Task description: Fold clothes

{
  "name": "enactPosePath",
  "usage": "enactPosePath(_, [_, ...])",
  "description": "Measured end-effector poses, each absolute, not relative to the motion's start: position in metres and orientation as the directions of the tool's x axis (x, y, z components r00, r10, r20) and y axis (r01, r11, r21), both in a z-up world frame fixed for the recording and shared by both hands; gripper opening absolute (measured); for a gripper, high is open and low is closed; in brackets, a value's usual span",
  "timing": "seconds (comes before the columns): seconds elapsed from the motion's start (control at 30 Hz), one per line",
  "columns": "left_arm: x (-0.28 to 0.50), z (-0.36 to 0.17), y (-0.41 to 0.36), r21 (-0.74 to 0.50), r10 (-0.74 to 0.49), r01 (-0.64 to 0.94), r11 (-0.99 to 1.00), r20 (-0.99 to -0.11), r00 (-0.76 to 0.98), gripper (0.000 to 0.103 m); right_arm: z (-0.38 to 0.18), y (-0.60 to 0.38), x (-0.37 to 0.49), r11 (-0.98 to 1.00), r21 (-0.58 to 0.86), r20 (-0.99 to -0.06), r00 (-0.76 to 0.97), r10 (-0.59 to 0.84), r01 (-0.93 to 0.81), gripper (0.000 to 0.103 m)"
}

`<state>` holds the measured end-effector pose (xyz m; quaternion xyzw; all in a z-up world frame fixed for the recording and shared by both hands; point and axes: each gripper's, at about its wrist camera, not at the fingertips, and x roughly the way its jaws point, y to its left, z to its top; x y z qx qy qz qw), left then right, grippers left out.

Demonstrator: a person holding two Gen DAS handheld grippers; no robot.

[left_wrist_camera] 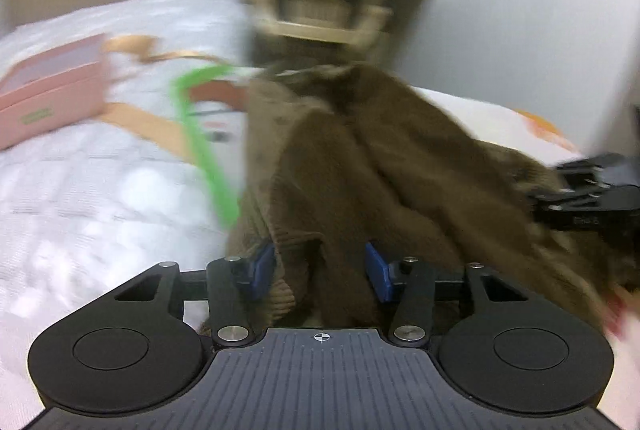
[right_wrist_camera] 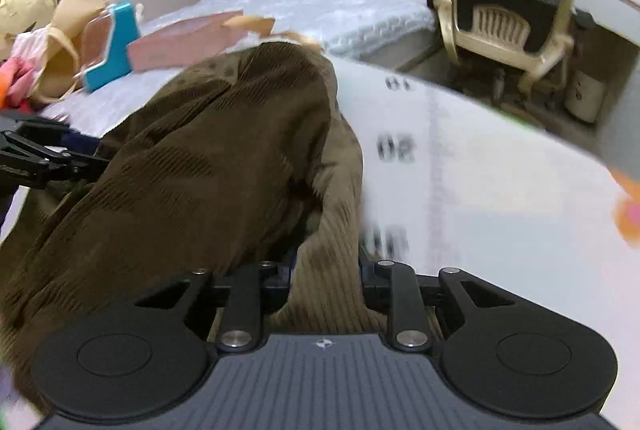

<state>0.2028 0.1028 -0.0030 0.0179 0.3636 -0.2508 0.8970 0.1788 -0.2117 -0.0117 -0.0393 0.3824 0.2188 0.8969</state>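
Brown knit garment [left_wrist_camera: 360, 158] pinched in left tool [left_wrist_camera: 320, 270] and right tool [right_wrist_camera: 324, 278].

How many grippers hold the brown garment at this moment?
2. The left gripper has the brown garment between its blue pads at the near edge. The right gripper grips another ribbed edge of it; its pads are hidden by the fabric.

Brown ribbed knit sweater [right_wrist_camera: 208, 158], matt, clamped in matt black plastic left gripper [left_wrist_camera: 320, 270] with blue pads [left_wrist_camera: 262, 270]; quilted white bedcover [left_wrist_camera: 80, 190] at 9 o'clock, soft cloth.
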Motion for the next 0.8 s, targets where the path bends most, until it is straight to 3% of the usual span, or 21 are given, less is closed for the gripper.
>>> enactPosePath(0.13, [0.149,-0.001,0.087,-0.110,-0.493,0.592,0.798,-0.683,0.538,0.059,-0.004,-0.240,0.107,0.905,0.143,-0.730,0.575,0.370,-0.400,0.024])
enactPosePath(0.27, [0.129,0.009,0.093,-0.028,-0.419,0.544,0.839,-0.672,0.611,0.065,0.016,-0.241,0.061,0.909,-0.003,-0.706,0.644,0.294,-0.418,0.024])
enactPosePath(0.3, [0.128,0.015,0.098,-0.020,-0.396,0.513,0.858,-0.662,0.636,0.070,0.025,-0.239,0.048,0.904,-0.060,-0.670,0.688,0.278,-0.424,0.027])
enactPosePath(0.37, [0.122,0.027,0.109,-0.029,-0.369,0.455,0.890,-0.632,0.681,0.080,0.050,-0.235,0.016,0.875,-0.104,-0.577,0.745,0.334,-0.472,0.049])
enactPosePath(0.4, [0.120,0.033,0.113,-0.040,-0.363,0.434,0.900,-0.619,0.696,0.083,0.057,-0.232,0.007,0.853,-0.072,-0.554,0.732,0.398,-0.518,0.065])
enactPosePath(0.47, [0.113,0.042,0.115,-0.065,-0.369,0.418,0.906,-0.604,0.706,0.086,0.065,-0.221,-0.011,0.781,-0.013,-0.519,0.672,0.528,-0.624,0.069])
enactPosePath(0.6, [0.094,0.049,0.103,-0.086,-0.391,0.428,0.900,-0.593,0.704,0.092,0.038,-0.176,-0.017,0.645,0.025,-0.575,0.517,0.634,-0.764,0.069])
enactPosePath(0.67, [0.091,0.048,0.095,-0.087,-0.401,0.441,0.894,-0.595,0.696,0.093,0.020,-0.155,-0.012,0.620,-0.019,-0.618,0.497,0.609,-0.784,0.052])
enactPosePath(0.7, [0.089,0.048,0.091,-0.086,-0.405,0.447,0.890,-0.597,0.692,0.093,0.012,-0.146,-0.008,0.619,-0.050,-0.637,0.502,0.584,-0.784,0.030])
enactPosePath(0.8, [0.079,0.048,0.083,-0.071,-0.420,0.482,0.873,-0.610,0.672,0.094,0.025,-0.157,0.012,0.653,-0.050,-0.615,0.539,0.576,-0.755,0.020])
